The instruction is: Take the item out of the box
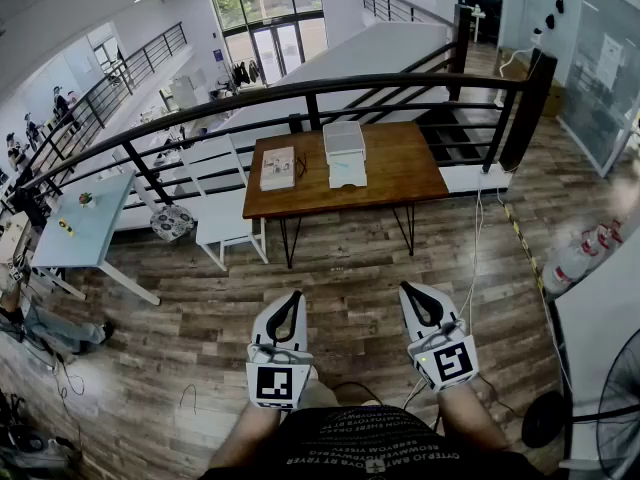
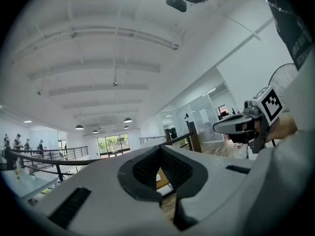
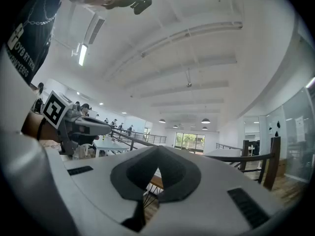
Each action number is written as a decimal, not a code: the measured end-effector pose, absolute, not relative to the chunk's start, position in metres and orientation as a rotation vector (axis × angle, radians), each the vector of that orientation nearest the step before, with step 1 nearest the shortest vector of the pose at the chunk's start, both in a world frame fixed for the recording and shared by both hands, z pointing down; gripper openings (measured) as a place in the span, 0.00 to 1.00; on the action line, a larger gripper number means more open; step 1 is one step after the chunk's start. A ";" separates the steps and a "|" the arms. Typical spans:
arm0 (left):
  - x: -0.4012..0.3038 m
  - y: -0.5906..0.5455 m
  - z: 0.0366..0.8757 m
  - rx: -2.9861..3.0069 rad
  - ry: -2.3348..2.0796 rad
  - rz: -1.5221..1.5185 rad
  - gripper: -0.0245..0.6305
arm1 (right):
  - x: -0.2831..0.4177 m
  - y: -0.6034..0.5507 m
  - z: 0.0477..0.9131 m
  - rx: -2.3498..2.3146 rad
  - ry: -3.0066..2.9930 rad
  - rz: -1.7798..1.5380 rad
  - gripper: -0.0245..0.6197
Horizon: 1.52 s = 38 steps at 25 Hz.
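A white lidded box (image 1: 343,140) stands at the back of a brown wooden table (image 1: 400,168) far ahead of me. A pale flat item (image 1: 348,174) lies just in front of it, and a flat cream box (image 1: 278,168) lies to its left. Both grippers hang close to my body, well short of the table. My left gripper (image 1: 292,298) has its jaw tips together and holds nothing; its own view shows the tips (image 2: 158,150) meeting. My right gripper (image 1: 410,290) is likewise shut and empty, with its tips (image 3: 157,149) closed.
A white chair (image 1: 225,218) stands at the table's left front, with a light blue table (image 1: 85,223) further left. A black railing (image 1: 300,93) runs behind the table. A fan (image 1: 610,398) and bottles (image 1: 580,253) are at the right. Cables lie on the wooden floor.
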State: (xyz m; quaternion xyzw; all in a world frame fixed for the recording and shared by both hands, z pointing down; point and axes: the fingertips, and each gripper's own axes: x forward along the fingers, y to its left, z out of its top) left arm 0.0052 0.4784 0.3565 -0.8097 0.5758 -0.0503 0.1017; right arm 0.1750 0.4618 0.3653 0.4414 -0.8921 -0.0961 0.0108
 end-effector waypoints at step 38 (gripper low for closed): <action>-0.058 0.232 0.393 -2.514 1.614 -0.162 0.05 | 0.085 0.229 0.420 1.313 -2.696 -0.126 0.18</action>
